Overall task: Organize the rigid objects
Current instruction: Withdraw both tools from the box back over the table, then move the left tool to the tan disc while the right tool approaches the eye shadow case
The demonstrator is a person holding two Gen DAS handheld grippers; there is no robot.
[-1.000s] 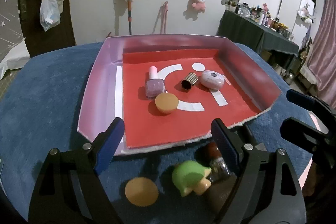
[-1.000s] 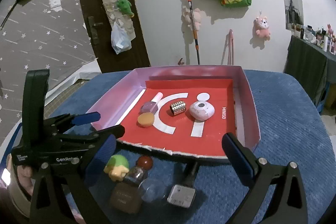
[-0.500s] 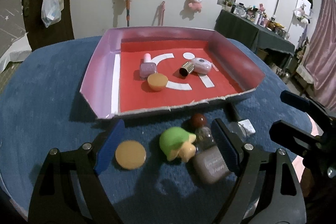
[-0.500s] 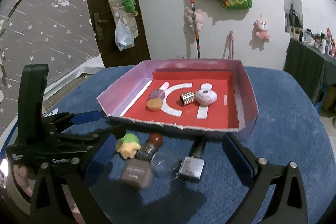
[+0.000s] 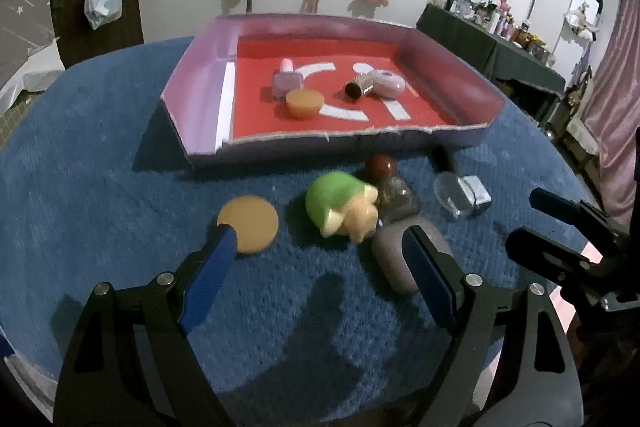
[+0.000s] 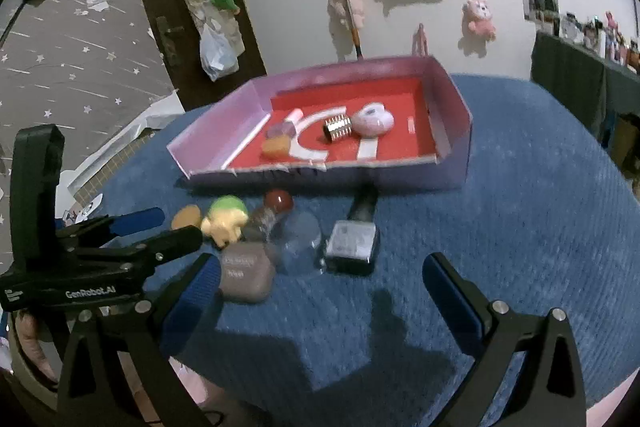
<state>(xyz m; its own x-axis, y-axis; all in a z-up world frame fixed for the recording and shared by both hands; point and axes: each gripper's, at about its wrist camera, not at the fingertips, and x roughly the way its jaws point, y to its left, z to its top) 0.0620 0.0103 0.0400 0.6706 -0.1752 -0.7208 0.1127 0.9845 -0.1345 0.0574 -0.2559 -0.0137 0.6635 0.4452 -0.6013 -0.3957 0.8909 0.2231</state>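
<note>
A pink box with a red floor holds a lilac nail polish bottle, an orange puff, a ribbed metal cylinder and a pink oval case. In front of it on the blue cloth lie an orange disc, a green-capped toy, a brown-capped bottle, a taupe case, a clear lid and a dark-capped square bottle. My left gripper is open above the toy. My right gripper is open, empty.
The blue cloth-covered table drops off at its round edges. A dark side table with bottles stands at the right. A door and plush toys hang on the wall behind.
Both grippers have drawn back from the box toward the near side and lowered, so the loose objects in front of the box now lie between and ahead of the fingers.
</note>
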